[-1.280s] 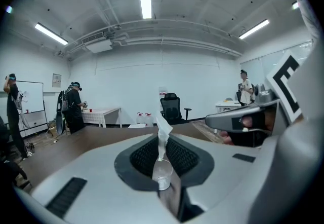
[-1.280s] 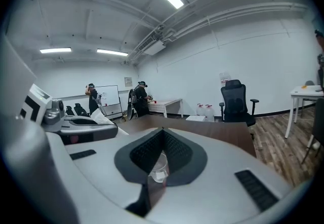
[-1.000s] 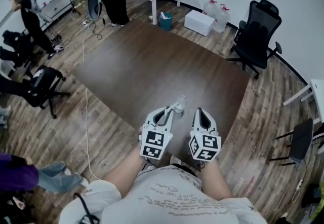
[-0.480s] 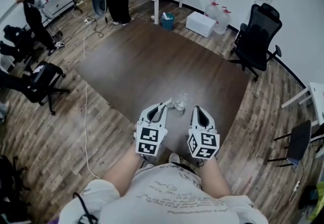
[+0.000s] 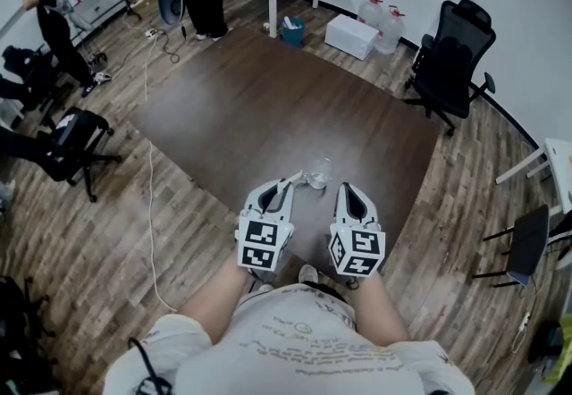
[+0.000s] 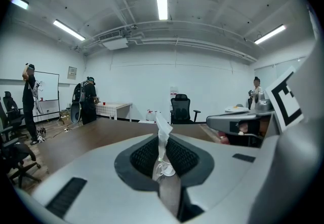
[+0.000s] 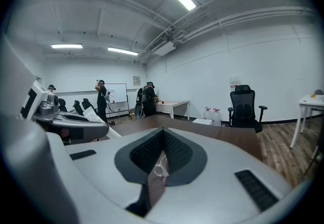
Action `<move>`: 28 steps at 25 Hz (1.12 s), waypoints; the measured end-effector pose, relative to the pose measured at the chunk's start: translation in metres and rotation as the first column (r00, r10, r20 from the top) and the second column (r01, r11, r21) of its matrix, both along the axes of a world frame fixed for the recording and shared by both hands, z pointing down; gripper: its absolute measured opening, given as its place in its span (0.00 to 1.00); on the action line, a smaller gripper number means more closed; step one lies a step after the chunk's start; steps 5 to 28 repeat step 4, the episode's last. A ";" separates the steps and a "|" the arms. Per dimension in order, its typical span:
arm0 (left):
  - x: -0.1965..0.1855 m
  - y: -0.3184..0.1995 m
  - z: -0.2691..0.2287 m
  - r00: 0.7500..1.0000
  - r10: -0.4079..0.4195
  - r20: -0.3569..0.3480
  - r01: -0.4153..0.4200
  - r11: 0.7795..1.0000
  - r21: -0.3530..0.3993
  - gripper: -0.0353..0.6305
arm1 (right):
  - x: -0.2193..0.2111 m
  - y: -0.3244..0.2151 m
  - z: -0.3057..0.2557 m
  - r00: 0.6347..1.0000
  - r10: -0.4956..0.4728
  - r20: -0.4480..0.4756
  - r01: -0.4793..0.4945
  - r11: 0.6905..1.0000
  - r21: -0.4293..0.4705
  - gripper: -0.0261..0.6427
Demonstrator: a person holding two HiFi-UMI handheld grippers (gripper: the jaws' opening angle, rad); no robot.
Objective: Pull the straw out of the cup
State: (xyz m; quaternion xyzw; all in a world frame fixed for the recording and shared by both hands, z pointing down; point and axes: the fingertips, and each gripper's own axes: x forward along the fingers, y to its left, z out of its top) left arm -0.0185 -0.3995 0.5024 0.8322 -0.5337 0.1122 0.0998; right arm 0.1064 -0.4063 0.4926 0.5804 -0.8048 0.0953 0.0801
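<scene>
Left gripper (image 5: 287, 185) pinches the straw (image 6: 163, 134). The straw's far end lies just beside the cup (image 5: 319, 177) on the table (image 5: 268, 107); rim clearance cannot be told. Right gripper (image 5: 348, 193) is closed, empty, near the cup. Draw the straw back along its axis. Brace the cup if it drags.

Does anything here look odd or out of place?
Only the white straw: it is pinched in the left gripper, apparently out of the cup, and looks flattened and bent.
</scene>
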 end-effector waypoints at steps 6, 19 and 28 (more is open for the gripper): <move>-0.004 -0.003 0.002 1.000 -0.005 0.000 0.005 1.000 -0.002 0.13 | -0.002 -0.002 0.002 1.000 -0.001 -0.003 0.001 1.000 -0.005 0.06; -0.004 -0.003 0.002 1.000 -0.005 0.000 0.005 1.000 -0.002 0.13 | -0.002 -0.002 0.002 1.000 -0.001 -0.003 0.001 1.000 -0.005 0.06; -0.004 -0.003 0.002 1.000 -0.005 0.000 0.005 1.000 -0.002 0.13 | -0.002 -0.002 0.002 1.000 -0.001 -0.003 0.001 1.000 -0.005 0.06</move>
